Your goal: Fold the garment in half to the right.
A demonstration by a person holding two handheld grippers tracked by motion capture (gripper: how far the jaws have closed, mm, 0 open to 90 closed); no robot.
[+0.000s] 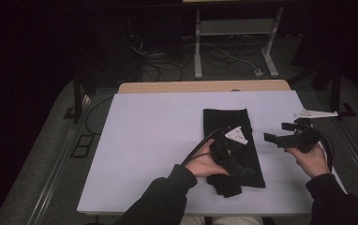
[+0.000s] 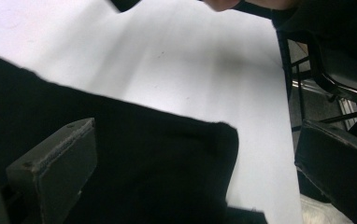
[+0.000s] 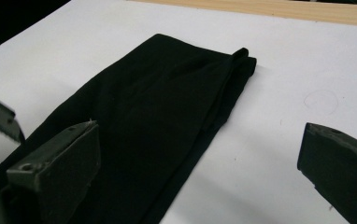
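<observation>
Lying lengthwise right of centre in the high view: one black cloth, folded into a long strip on one pale table cover, with one strip of bare wooden table edge showing along the far side. Working over it: two grippers, one in each hand. Hovering over the near end of the cloth, lower centre of that frame: the left gripper, held in the left hand, jaws standing wide and holding nothing; seen from its own camera, two dark pads spread to lower left and right edge, the cloth's corner lying between them untouched. Hanging just beside the cloth's right edge, at the right of the high view: the right gripper, held in the right hand, jaws likewise wide and gripping nothing; from its own camera, two pads framing the cloth, running from lower left up to the frame's upper middle. Trailing from the grippers: two dark cables. Topping them: two pale three-cornered plates. Showing in the dim background: one white-legged stand and several loose floor cables. Showing no readable brand, label or writing anywhere.
</observation>
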